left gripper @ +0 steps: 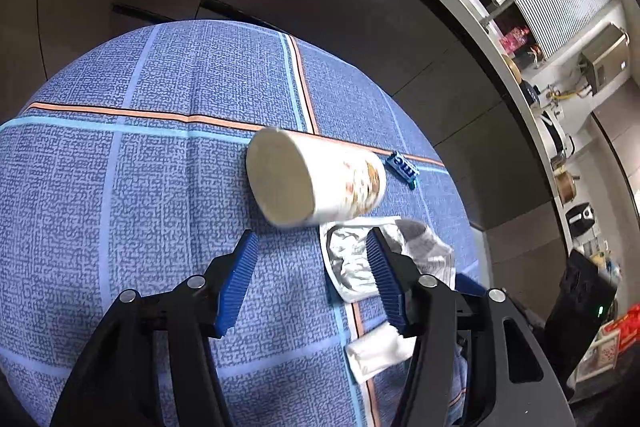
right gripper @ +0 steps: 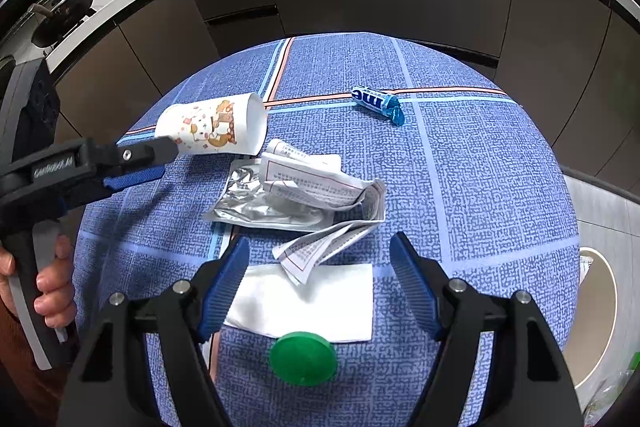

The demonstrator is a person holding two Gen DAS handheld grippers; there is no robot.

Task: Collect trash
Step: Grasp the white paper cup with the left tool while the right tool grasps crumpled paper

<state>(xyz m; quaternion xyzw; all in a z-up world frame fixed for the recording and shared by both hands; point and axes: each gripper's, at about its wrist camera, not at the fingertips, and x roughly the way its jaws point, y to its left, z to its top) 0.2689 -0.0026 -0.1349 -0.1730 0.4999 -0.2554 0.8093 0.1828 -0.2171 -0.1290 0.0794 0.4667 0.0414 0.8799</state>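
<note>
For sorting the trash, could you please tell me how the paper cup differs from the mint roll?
The paper cup is white with cartoon prints; the mint roll is blue. The cup is much wider and hollow, its mouth open, while the roll is slim with a twisted wrapper end. Both lie on their sides on the blue tablecloth.

The tablecloth (right gripper: 460, 187) was woven cloth, matt and finely textured. The cup (right gripper: 212, 129) looked like smooth printed paper, its base (left gripper: 280, 179) plain and dull. A foil pouch (right gripper: 248, 203) shone silver — crinkled and glossy. The leaflet (right gripper: 316, 183) was thin creased paper, the napkin (right gripper: 340, 307) soft and matt. The candy wrapper (right gripper: 378, 103) and green lid (right gripper: 303, 357) looked like glossy plastic; the fingers' blue pads (right gripper: 224, 287) were ribbed.
</note>
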